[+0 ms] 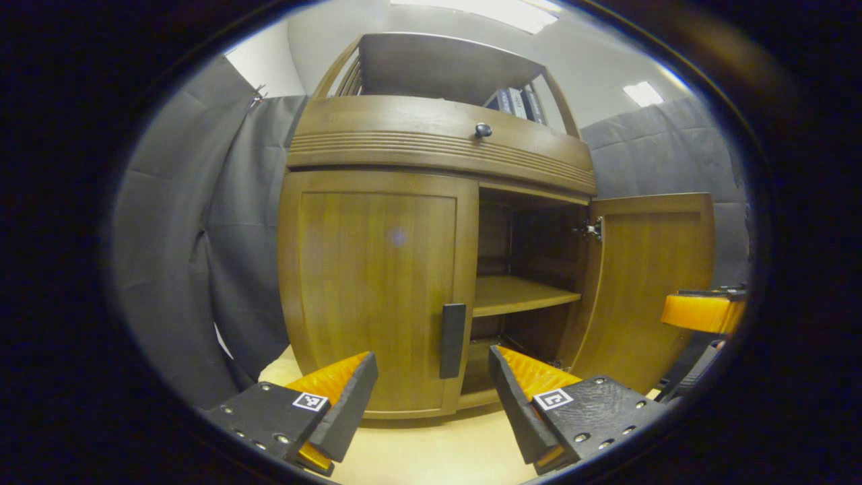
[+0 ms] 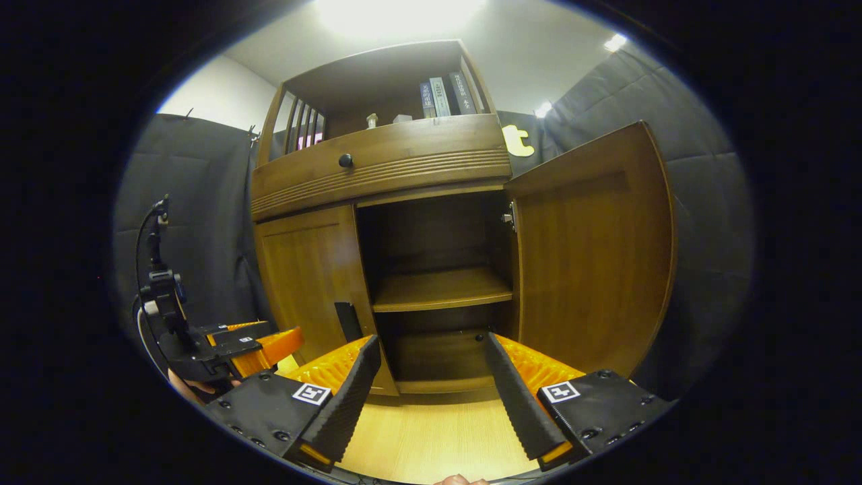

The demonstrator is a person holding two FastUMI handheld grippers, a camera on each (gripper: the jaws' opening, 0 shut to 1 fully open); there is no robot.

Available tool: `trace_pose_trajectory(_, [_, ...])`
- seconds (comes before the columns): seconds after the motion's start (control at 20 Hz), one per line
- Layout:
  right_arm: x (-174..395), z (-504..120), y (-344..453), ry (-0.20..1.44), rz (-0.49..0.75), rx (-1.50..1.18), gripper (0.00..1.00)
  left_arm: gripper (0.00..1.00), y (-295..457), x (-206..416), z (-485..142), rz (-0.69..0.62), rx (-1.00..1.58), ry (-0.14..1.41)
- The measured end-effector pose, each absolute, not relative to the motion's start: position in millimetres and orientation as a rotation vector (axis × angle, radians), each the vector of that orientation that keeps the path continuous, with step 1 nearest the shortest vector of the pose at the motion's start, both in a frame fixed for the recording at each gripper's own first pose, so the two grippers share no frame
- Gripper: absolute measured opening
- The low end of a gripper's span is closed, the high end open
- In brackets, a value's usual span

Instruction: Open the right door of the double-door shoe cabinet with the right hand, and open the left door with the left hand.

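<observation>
The wooden shoe cabinet (image 1: 438, 145) stands ahead. Its left door (image 1: 377, 283) is closed, with a dark vertical handle (image 1: 452, 340) at its inner edge. Its right door (image 1: 650, 283) is swung wide open, baring an inner shelf (image 1: 518, 295). My left gripper (image 1: 431, 397) is open, a short way in front of the handle and touching nothing. In the right gripper view, my right gripper (image 2: 431, 391) is open before the open compartment, with the right door (image 2: 592, 249) to its right and the left door (image 2: 310, 283) and its handle (image 2: 348, 321) to its left. The left gripper (image 2: 256, 350) appears at lower left.
A drawer with a round dark knob (image 1: 482, 130) sits above the doors. Books (image 2: 444, 94) stand on the upper shelf. Pale wood floor (image 2: 431, 431) lies in front of the cabinet. Grey cloth walls (image 1: 202, 236) close in on both sides. The right gripper (image 1: 704, 311) shows at the right.
</observation>
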State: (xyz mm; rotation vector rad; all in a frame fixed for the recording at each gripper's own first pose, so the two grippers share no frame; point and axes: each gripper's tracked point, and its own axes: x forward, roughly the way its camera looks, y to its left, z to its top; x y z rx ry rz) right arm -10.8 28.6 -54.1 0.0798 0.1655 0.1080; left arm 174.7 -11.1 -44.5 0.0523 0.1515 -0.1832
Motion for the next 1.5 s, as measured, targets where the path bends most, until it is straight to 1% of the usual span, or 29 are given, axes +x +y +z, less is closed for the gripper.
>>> trace_pose_trajectory(0.5, [34, -69, 25, 0.187, 0.15, 0.057, 0.98, 0.94, -49, 257, -75, -0.147, 0.085, 0.174])
trace_pose_trajectory(0.75, [49, -74, 24, 0.179, 0.17, 0.038, 0.98, 0.66, -58, 284, -87, -0.134, 0.074, 0.19])
trace_pose_trajectory(0.8, [52, -75, 23, 0.178, 0.173, 0.031, 0.98, 0.6, -54, 293, -89, -0.102, 0.08, 0.187])
trace_pose_trajectory(0.9, [55, -76, 22, 0.176, 0.177, 0.025, 0.98, 0.49, -59, 294, -92, -0.124, 0.063, 0.198])
trace_pose_trajectory(0.95, [57, -75, 22, 0.172, 0.179, 0.029, 0.93, 0.56, -51, 296, -93, -0.085, 0.079, 0.206])
trace_pose_trajectory(1.0, [60, -75, 21, 0.168, 0.18, 0.033, 0.98, 0.49, -54, 300, -93, -0.085, 0.059, 0.206])
trace_pose_trajectory(1.05, [62, -75, 21, 0.166, 0.181, 0.037, 0.98, 0.43, -56, 311, -98, -0.069, 0.055, 0.208])
trace_pose_trajectory(1.15, [66, -79, 21, 0.173, 0.183, 0.043, 0.98, 0.3, -55, 297, -92, -0.049, 0.09, 0.195])
trace_pose_trajectory(1.2, [66, -82, 21, 0.18, 0.181, 0.042, 0.98, 0.3, -54, 302, -96, -0.043, 0.106, 0.191])
trace_pose_trajectory(1.3, [68, -87, 20, 0.192, 0.181, 0.046, 0.98, 0.22, -53, 305, -97, -0.042, 0.104, 0.196])
trace_pose_trajectory(1.35, [70, -88, 19, 0.194, 0.18, 0.049, 1.0, 0.18, -55, 303, -98, -0.045, 0.091, 0.199])
trace_pose_trajectory(1.4, [71, -89, 18, 0.195, 0.179, 0.052, 0.93, 0.13, -56, 302, -98, -0.055, 0.078, 0.201])
trace_pose_trajectory(1.45, [71, -90, 18, 0.197, 0.179, 0.055, 0.93, 0.13, -59, 303, -96, -0.067, 0.071, 0.202])
trace_pose_trajectory(1.5, [71, -90, 18, 0.198, 0.178, 0.054, 0.92, 0.07, -58, 303, -99, -0.081, 0.075, 0.21])
